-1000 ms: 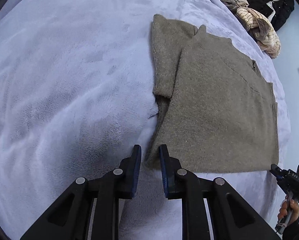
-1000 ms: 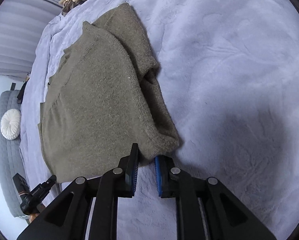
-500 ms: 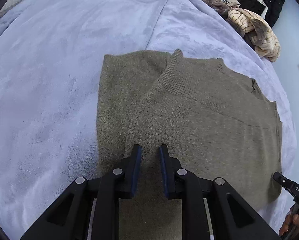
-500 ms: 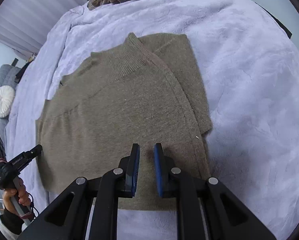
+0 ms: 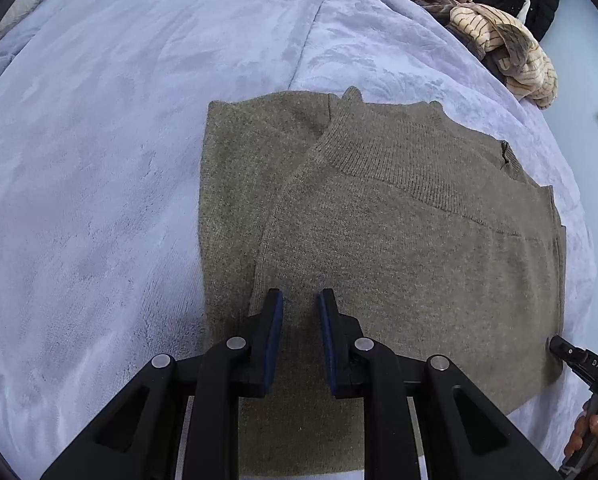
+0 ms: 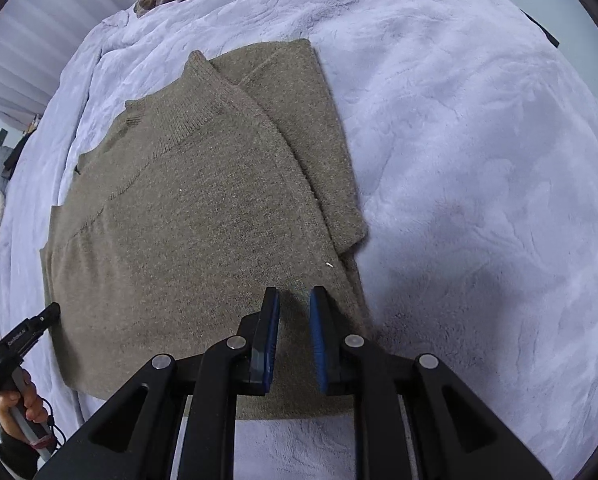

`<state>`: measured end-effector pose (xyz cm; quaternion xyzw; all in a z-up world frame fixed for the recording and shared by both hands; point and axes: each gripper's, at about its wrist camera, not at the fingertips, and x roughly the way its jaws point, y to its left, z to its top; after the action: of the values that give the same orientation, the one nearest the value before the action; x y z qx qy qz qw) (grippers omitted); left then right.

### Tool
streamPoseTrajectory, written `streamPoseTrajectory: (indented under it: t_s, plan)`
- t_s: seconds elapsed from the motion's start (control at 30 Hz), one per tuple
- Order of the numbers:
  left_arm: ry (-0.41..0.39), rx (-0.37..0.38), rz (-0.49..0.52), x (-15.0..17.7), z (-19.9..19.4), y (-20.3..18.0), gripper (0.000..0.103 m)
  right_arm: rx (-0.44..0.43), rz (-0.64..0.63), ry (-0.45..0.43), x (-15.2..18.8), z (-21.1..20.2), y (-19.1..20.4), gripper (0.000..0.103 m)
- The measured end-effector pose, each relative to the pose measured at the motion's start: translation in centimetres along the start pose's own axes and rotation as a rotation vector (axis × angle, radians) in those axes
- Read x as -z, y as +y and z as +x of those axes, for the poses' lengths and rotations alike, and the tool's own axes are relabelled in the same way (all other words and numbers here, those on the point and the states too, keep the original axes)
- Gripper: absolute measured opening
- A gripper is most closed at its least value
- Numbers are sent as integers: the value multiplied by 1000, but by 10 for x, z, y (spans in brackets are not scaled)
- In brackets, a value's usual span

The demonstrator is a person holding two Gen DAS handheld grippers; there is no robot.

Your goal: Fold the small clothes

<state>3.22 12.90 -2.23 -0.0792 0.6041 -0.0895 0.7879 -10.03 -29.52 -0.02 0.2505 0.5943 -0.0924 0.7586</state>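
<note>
Hovering both tools over the olive sweater (image 5: 399,260), which lies flat on the lilac blanket (image 5: 99,200) with one side already folded in. My left gripper (image 5: 301,300) has its jaws a narrow gap apart with nothing between them; my right gripper (image 6: 295,296) is likewise empty, slightly parted. To fold well, I'd judge each tool should pinch the near hem at matching spots, catching every layer, then lift evenly and carry it toward the collar so the edges line up without dragging the knit
</note>
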Motion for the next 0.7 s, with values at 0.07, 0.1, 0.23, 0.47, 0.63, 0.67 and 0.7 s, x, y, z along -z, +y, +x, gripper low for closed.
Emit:
streamPoseTrajectory:
  t_s: [0.07, 0.1, 0.23, 0.47, 0.63, 0.67, 0.7]
  plan:
    - [-4, -9, 3, 3, -3, -1, 20, -12, 8, 0, 5, -4, 1, 18]
    - [-4, -10, 5, 4, -5, -1, 20, -20, 6, 4, 9, -5, 4, 18]
    - [12, -13, 14, 10, -6, -2, 20, -45, -11, 26, 23, -7, 18, 18]
    - [33, -7, 39, 20, -11, -3, 20, -100, -43, 82, 47, 2, 56, 19]
    - [42, 9, 36, 26, -15, 2, 21, -130, -64, 113, 60, 12, 82, 21]
    - [46, 10, 38, 28, -16, 3, 21, -136, -66, 118, 63, 13, 87, 21]
    - [49, 10, 41, 29, -16, 4, 21, -141, -67, 125, 65, 14, 90, 22]
